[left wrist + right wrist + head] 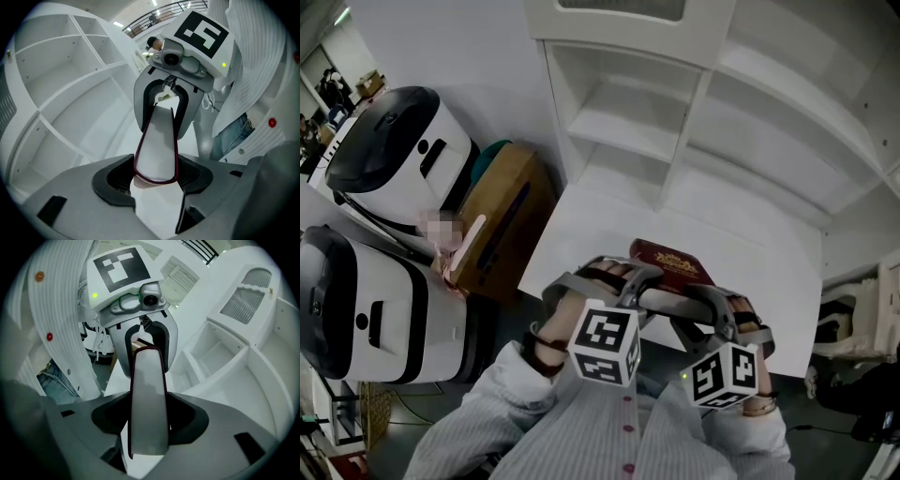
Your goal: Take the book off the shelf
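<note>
A dark red book [670, 265] with a gold emblem on its cover hangs flat over the white table [759, 253], in front of the shelf unit [647, 122]. My left gripper [623, 286] holds its near left end and my right gripper [701, 302] its near right end. In the left gripper view the book [157, 145] runs from my left gripper [157, 178] to the right gripper [164, 101] facing it. In the right gripper view the pale page edge of the book [147, 399] fills my right gripper [147, 420], with the left gripper [144, 341] at the far end. Both sets of jaws press on the book.
The white shelf unit's compartments in view hold nothing. A brown wooden cabinet [502, 225] stands left of the table. Two large white-and-black machines [394, 150] [366, 309] stand further left. My striped shirt [609, 431] fills the bottom of the head view.
</note>
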`<state>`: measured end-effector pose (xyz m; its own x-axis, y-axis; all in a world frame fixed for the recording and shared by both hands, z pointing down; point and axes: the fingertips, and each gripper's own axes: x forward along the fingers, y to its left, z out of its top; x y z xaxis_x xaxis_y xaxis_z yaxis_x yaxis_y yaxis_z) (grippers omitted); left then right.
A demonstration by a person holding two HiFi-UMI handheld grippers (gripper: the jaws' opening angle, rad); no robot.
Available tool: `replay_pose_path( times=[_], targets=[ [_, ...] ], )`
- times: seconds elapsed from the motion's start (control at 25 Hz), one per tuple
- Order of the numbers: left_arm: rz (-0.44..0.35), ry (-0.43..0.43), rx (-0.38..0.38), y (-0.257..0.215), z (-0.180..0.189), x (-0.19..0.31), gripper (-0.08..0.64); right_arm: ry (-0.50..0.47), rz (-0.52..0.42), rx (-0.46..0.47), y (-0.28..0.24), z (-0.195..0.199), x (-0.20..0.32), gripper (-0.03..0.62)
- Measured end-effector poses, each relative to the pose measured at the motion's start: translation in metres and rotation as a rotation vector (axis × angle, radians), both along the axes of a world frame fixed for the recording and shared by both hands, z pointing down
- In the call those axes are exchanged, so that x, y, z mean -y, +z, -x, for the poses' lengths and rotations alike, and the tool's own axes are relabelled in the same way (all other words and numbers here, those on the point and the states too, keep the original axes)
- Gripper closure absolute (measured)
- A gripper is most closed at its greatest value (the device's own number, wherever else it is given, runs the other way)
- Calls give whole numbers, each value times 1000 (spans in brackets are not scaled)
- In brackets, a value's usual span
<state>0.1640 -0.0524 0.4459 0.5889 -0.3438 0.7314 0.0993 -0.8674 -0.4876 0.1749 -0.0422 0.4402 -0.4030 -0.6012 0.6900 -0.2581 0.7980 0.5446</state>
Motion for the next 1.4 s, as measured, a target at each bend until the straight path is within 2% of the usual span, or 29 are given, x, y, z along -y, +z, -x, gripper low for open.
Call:
replay_pose_path(
  times=[0.16, 0.52, 0.84, 1.4],
  targets=[
    [70, 19, -6, 3, -6, -10, 298, 8, 73, 39, 4, -6, -11, 364],
    [138, 66, -26, 4, -15, -26, 304, 10, 185, 78, 6, -15, -27, 364],
    [162, 60, -27, 6, -18, -33, 305, -5, 227, 101, 9, -18, -33, 365],
    [179, 42, -34, 12, -11, -34, 305, -14, 247, 110, 15, -11, -33, 365]
  ],
)
